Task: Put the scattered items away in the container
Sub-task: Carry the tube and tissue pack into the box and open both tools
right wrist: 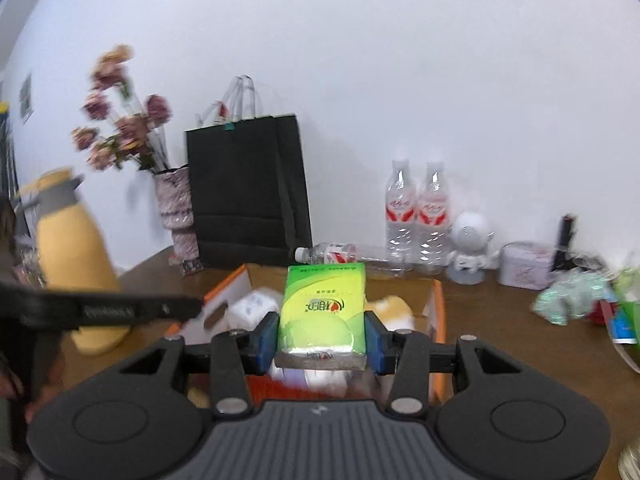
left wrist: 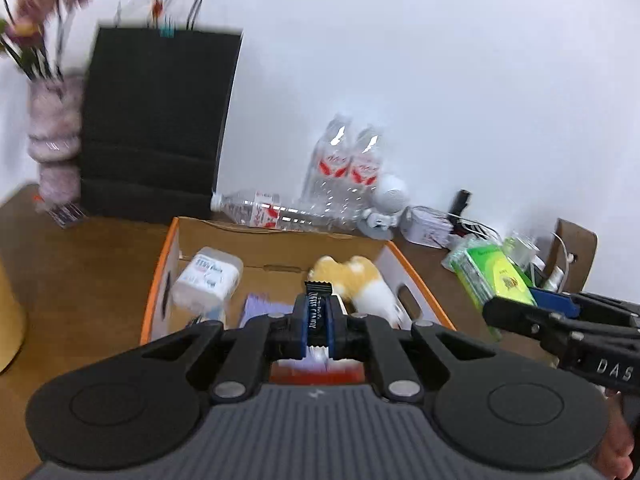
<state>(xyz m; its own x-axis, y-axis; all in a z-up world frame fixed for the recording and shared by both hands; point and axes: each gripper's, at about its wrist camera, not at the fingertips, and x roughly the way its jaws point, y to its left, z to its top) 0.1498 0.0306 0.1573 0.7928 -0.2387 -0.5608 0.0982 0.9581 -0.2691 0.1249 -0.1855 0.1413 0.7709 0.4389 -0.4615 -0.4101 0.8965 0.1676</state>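
While both grippers are carrying something over the cardboard box [left wrist: 208, 227], the tidying is looking partly done rather than finished. Sitting inside the box already are a white tub with a printed label [left wrist: 208, 278] at the far left, a tan and white plush toy [left wrist: 356, 284] at the far right, and something pale purple [left wrist: 260, 307] lying flat on the bottom between them; a red and white item is showing below the fingers at the near end, too blurred to name. The left gripper [left wrist: 318, 322] is pinching a small dark candy wrapper [left wrist: 317, 312] between nearly closed blue pads, and it is hovering above the near middle of the box. The right gripper [right wrist: 322, 336] is spread wide and clamping a green tissue pack [right wrist: 323, 312] by its sides, holding it above the near edge of the box, so neither item is lying inside yet.

Judging by what is left on the table [right wrist: 500, 320], more work is waiting: a crinkled greenish packet [right wrist: 568, 300] and some other colourful bits are lying well to the right. Whether the water bottles [right wrist: 416, 216], the small white figure [right wrist: 472, 248] and the pale tin [right wrist: 526, 264] along the far wall are counting as scattered items I cannot tell
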